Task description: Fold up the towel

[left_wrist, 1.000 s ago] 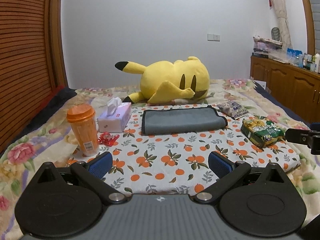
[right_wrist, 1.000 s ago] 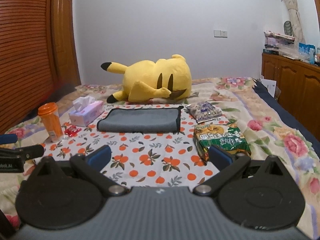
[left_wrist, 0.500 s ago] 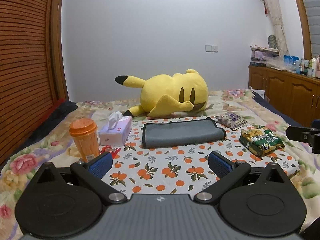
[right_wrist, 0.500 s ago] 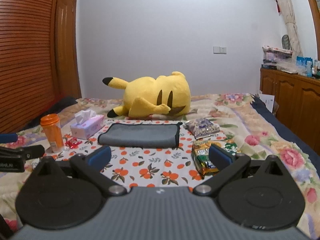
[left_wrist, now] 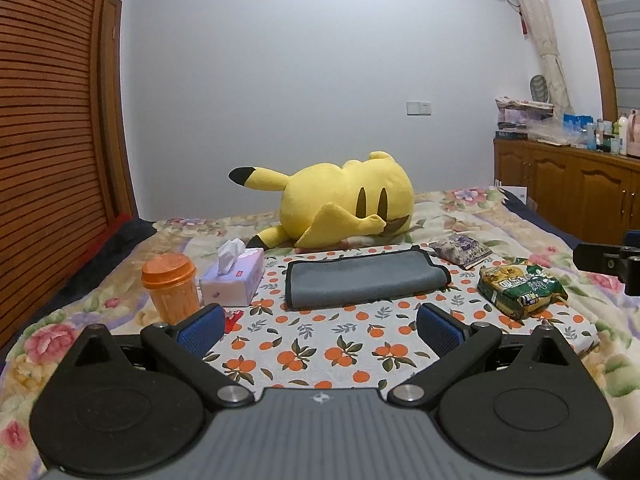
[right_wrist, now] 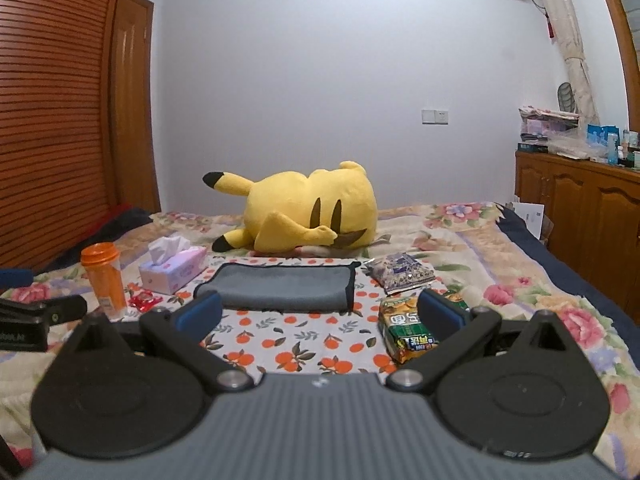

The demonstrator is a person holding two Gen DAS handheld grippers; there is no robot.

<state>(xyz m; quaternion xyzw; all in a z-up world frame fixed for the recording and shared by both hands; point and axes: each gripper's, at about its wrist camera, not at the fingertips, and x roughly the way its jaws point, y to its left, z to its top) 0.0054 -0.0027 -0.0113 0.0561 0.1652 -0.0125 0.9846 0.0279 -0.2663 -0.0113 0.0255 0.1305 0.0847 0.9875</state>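
Both views tilted up — towel (left_wrist: 362,278) crosswise

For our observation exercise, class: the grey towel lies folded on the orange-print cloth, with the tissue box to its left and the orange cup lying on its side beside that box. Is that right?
One detail is wrong. The orange cup stands upright, lid on top, not on its side; the left wrist view shows it. The rest holds: the grey towel lies folded on the orange-print cloth, with the tissue box to its left.
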